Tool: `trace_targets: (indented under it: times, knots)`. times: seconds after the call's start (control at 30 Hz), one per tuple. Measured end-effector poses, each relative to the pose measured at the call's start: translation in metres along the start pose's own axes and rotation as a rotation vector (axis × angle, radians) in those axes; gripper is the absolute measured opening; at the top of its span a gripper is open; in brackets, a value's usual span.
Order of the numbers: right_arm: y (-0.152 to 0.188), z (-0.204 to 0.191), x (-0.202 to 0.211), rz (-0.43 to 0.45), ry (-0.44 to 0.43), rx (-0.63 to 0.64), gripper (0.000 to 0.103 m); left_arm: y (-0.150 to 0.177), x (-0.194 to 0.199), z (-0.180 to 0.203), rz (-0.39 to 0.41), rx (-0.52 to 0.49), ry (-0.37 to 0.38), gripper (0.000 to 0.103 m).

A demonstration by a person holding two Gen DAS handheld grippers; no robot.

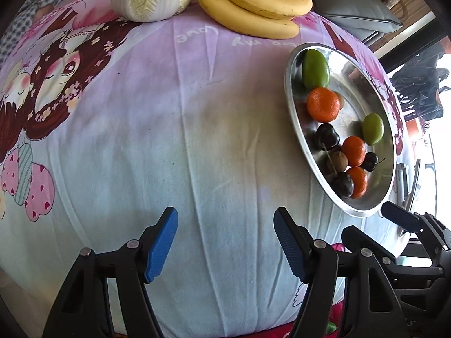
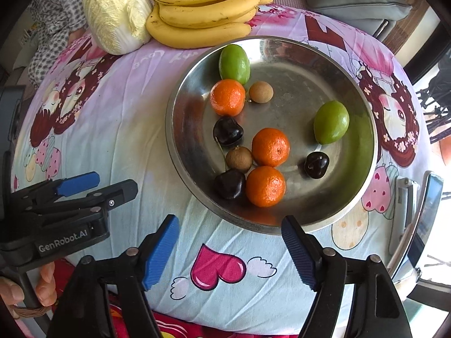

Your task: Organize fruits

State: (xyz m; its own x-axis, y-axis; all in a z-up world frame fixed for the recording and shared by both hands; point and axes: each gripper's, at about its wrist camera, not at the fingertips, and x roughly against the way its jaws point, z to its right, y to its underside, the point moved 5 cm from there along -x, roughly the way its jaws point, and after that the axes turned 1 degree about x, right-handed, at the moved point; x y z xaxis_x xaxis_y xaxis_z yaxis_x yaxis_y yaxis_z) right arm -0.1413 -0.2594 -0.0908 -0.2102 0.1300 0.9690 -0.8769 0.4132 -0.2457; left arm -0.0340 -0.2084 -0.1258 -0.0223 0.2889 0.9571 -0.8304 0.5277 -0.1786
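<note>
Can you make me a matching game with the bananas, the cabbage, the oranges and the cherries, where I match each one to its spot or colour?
Things:
1. bananas
2. cabbage
3. oranges
4. cherries

Clues:
A. pale yellow-white, on the cloth left of the yellow bunch
B. three round ones in the metal plate
C. dark, nearly black, in the plate
D. yellow bunch on the cloth behind the plate

Pairs: 1-D, 2-A, 3-B, 4-C
</note>
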Motion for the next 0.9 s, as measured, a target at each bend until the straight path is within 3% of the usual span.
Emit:
trace_targets:
  times: [0.23, 0.5, 0.57, 0.77, 0.9]
  knots:
    - [0.012, 0.002, -0.002, 0.024, -0.002, -0.043, 0.103, 0.012, 0.003, -0.003, 0.047, -0.020, -0.066, 0.071]
    - [0.019, 0.011, -0.001, 0.070, 0.006, -0.092, 0.103, 0.025, 0.011, -0.016, 0.079, -0.001, -0.131, 0.072]
    - [0.020, 0.015, -0.001, 0.077, 0.007, -0.103, 0.103, 0.027, 0.012, -0.021, 0.086, 0.009, -0.142, 0.078]
    - [0.020, 0.021, -0.002, 0.101, 0.017, -0.118, 0.103, 0.031, 0.012, -0.035, 0.091, -0.021, -0.273, 0.081]
    - [0.020, 0.020, -0.005, 0.104, 0.013, -0.120, 0.103, 0.032, 0.005, -0.034, 0.069, -0.031, -0.246, 0.081]
